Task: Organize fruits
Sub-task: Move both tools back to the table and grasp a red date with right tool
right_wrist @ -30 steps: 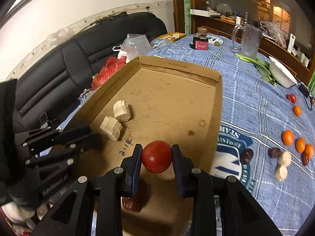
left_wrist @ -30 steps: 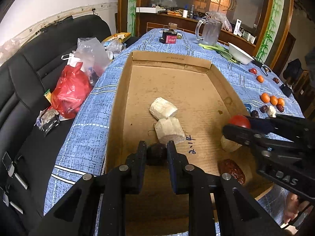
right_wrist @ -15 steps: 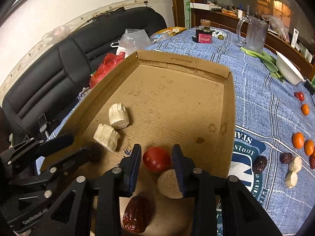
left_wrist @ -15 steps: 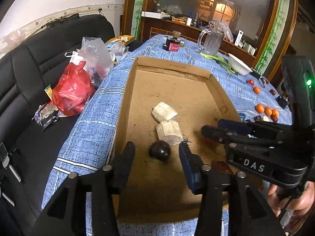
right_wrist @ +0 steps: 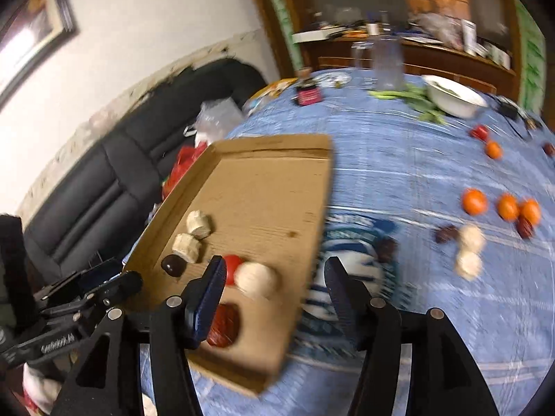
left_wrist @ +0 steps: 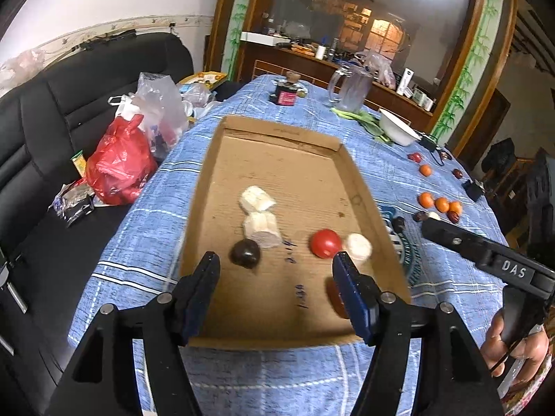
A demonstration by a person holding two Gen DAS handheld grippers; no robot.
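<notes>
- Your left gripper (left_wrist: 275,272) hangs over the near end of the cardboard tray (left_wrist: 204,187), jaws spreading, nothing between the pads.
- Your right gripper (right_wrist: 272,277) straddles the tray's right wall, jaws also spreading, empty; that view is motion-blurred.
- In the tray: dark round fruit (left_wrist: 245,253) at 11 o'clock of the left gripper, touching one of two pale chunks (left_wrist: 260,228); red tomato (left_wrist: 325,243) at 1 o'clock beside a pale round piece (left_wrist: 358,246); a red date (right_wrist: 225,324) is near the front edge.
- Blue checked tablecloth (left_wrist: 149,228) covers the table; loose oranges (left_wrist: 440,204), dates and pale pieces lie at 2 o'clock, well apart from the tray.
- Far end: glass pitcher (left_wrist: 352,86), white bowl (left_wrist: 397,128), small dark jar (left_wrist: 287,94).
- Black sofa (left_wrist: 52,104) at 9 o'clock holds a red plastic bag (left_wrist: 118,166); wooden cabinet behind.
</notes>
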